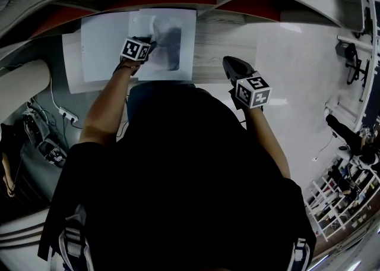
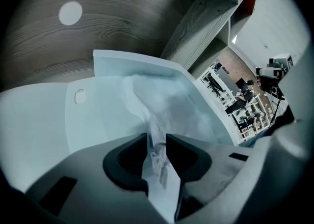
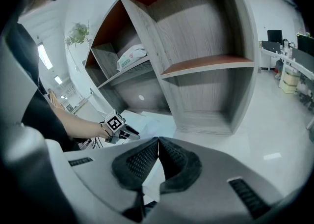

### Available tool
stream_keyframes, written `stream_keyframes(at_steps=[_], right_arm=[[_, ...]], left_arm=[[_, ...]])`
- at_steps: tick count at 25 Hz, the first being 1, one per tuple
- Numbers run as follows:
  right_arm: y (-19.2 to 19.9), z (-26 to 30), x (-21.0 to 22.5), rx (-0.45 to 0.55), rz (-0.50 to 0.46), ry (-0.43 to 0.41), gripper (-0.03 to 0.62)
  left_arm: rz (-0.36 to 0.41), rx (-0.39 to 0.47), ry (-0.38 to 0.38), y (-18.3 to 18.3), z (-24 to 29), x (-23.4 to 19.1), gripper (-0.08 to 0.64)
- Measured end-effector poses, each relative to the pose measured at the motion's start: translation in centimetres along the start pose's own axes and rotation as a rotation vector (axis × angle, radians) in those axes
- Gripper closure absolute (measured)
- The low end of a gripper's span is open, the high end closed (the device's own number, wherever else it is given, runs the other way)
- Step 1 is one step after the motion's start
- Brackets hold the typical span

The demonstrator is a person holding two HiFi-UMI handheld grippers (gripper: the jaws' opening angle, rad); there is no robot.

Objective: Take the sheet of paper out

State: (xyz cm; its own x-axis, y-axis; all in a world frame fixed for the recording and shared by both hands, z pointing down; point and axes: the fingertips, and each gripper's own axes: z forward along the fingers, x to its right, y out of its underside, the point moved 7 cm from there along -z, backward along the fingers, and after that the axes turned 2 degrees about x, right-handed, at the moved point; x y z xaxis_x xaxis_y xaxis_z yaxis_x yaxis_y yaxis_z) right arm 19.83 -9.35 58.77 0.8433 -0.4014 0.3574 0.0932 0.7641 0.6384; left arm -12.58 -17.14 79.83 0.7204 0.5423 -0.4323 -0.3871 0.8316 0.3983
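Left gripper point(image 1: 151, 44) tip at top sheet point(image 1: 177, 35) left edge, on wood-grain board point(image 1: 219, 44); right gripper point(image 1: 230, 65) well apart.

Left gripper point(image 1: 151, 44) clamped, right gripper point(image 1: 227, 62) with fingers point(image 3: 142, 161) together.

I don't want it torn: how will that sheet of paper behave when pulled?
Probably floppy: the sheet of paper is bunched into a ridge between the jaws of the left gripper. Likely light, since it looks thin. The creased pinch could tear if yanked.
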Motion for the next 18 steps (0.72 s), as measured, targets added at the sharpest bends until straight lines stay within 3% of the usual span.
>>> stream_keyframes(at_steps=[10, 18], right_arm=[[-0.25, 0.45, -0.01, -0.004, -0.002, -0.009, 0.580], [-0.41, 0.66, 0.12, -0.007, -0.004, -0.010, 0.578]], left_arm=[[-0.007, -0.019, -0.041, -0.07, 0.04, -0.82, 0.515], [0.018, -0.026, -0.046, -0.19, 0.13, -0.97, 0.538]])
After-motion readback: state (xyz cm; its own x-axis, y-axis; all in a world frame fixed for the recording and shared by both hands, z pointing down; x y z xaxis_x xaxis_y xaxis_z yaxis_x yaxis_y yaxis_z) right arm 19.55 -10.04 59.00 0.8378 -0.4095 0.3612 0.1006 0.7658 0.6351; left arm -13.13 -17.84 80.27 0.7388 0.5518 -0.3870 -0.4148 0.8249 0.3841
